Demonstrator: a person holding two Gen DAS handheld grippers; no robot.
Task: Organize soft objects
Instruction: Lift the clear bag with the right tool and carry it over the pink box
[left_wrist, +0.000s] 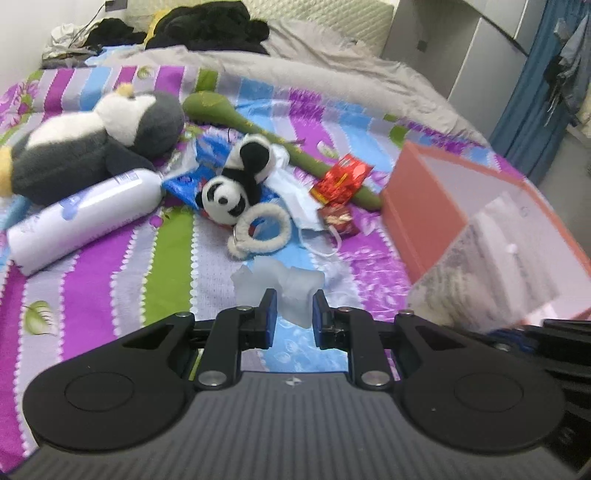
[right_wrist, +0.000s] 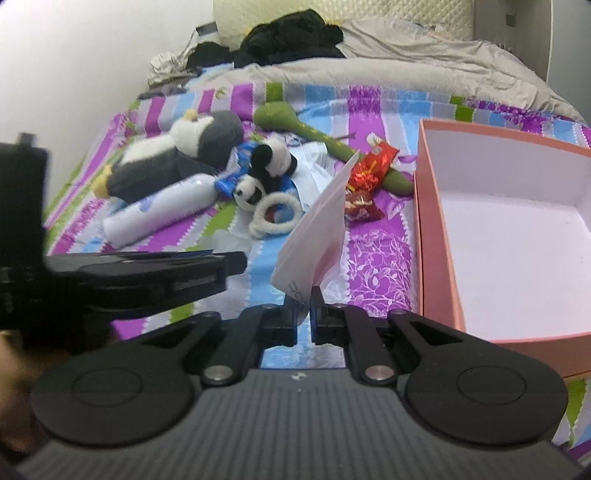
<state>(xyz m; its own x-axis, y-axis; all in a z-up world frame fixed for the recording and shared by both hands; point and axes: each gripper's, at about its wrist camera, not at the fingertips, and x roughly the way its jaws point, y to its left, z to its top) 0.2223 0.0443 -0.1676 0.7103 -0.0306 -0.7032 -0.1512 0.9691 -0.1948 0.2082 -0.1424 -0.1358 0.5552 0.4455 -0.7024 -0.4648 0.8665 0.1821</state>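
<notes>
My left gripper (left_wrist: 293, 314) is shut on a translucent, whitish soft lump (left_wrist: 284, 286), held above the striped bedspread. My right gripper (right_wrist: 304, 314) is shut on the lower corner of a flat white packet (right_wrist: 321, 225), which stands up from the jaws. On the bed beyond lie a grey and white penguin plush (left_wrist: 92, 147), a small panda plush (left_wrist: 236, 181), a fuzzy cream ring (left_wrist: 260, 230) and a long green plush (left_wrist: 229, 110). An open pink box (right_wrist: 436, 221) with a white inside sits to the right.
A white bottle (left_wrist: 81, 218), a face mask (left_wrist: 299, 206), a blue wrapper (left_wrist: 192, 177) and red snack packets (left_wrist: 341, 177) lie among the toys. A grey blanket (left_wrist: 332, 70) and dark clothes (left_wrist: 210, 26) cover the bed's far end. A blue curtain (left_wrist: 535, 99) hangs at right.
</notes>
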